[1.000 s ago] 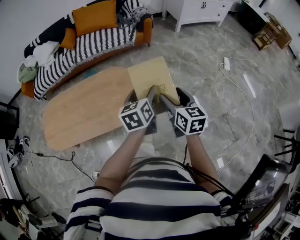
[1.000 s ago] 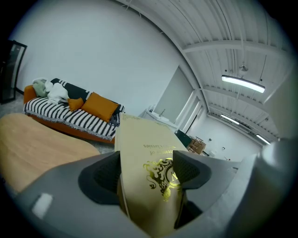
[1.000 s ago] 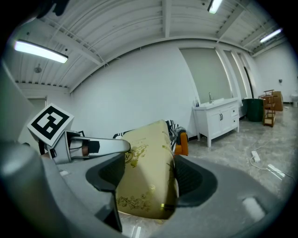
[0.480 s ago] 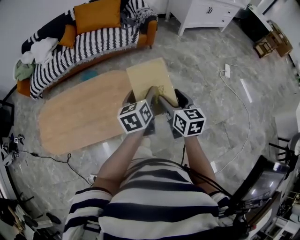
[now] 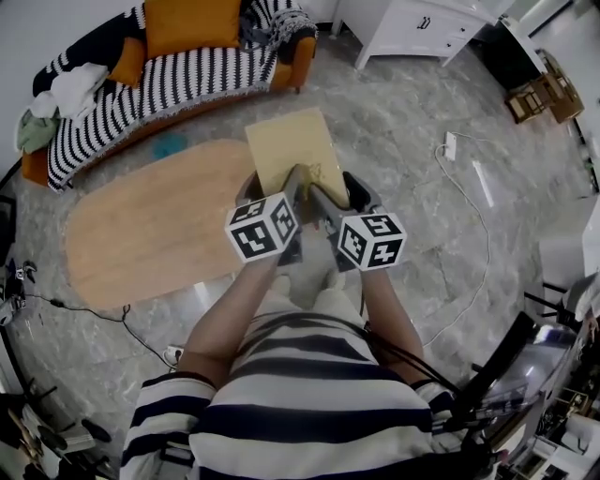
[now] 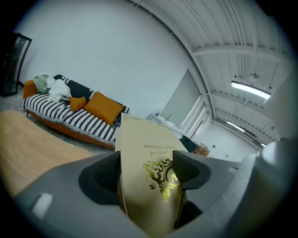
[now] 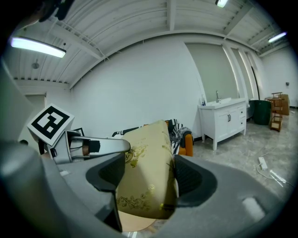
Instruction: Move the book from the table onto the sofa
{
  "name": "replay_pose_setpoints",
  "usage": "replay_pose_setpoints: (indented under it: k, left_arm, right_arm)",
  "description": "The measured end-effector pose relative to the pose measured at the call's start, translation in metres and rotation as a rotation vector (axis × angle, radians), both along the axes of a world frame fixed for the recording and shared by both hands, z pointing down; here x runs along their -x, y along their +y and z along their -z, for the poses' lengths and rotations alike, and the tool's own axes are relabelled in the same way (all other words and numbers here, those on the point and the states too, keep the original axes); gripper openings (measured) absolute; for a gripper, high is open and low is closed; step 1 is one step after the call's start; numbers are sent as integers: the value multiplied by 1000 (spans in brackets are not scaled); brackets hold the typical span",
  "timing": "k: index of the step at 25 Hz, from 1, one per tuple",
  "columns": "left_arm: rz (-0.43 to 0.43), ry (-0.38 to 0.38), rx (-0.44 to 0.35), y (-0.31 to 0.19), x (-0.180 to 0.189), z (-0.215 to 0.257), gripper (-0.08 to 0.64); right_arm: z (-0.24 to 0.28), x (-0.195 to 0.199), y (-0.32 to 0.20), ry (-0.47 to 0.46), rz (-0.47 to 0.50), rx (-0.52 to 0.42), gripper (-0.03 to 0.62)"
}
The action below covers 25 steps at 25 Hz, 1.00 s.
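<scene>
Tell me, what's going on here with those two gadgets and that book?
A person in a striped shirt holds a two-jaw gripper in each hand. The left gripper and the right gripper are both clamped on the near end of a cream book with gold print. The book is held up off the wooden table, by its end, and points toward the striped sofa. It is not on the sofa yet.

Bare floor runs straight up to the sofa, and the table sits off to the left. Seat's middle is open; orange cushion leans behind it, clothes hog the left end.
</scene>
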<state>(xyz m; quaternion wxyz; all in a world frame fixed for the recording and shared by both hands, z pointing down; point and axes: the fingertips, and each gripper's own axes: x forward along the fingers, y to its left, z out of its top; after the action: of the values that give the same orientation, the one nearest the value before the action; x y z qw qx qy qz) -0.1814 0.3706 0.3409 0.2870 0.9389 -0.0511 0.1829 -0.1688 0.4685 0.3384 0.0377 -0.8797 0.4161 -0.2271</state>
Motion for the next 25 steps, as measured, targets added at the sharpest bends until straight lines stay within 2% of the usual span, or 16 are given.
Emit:
replay_pose_setpoints:
  k: [8, 15, 19, 25]
  left_arm:
    - [93, 3, -4, -9, -31, 0, 339]
    - [181, 15, -38, 6, -71, 11, 339]
    - [238, 43, -33, 20, -98, 21, 339]
    - [301, 44, -22, 42, -124, 21, 339]
  right_arm:
    - [0, -39, -10, 16, 87, -13, 328]
    - [8, -89, 3, 21, 177, -52, 327]
    - [19, -121, 16, 51, 233, -47, 325]
    - [21, -153, 35, 53, 295, -37, 324]
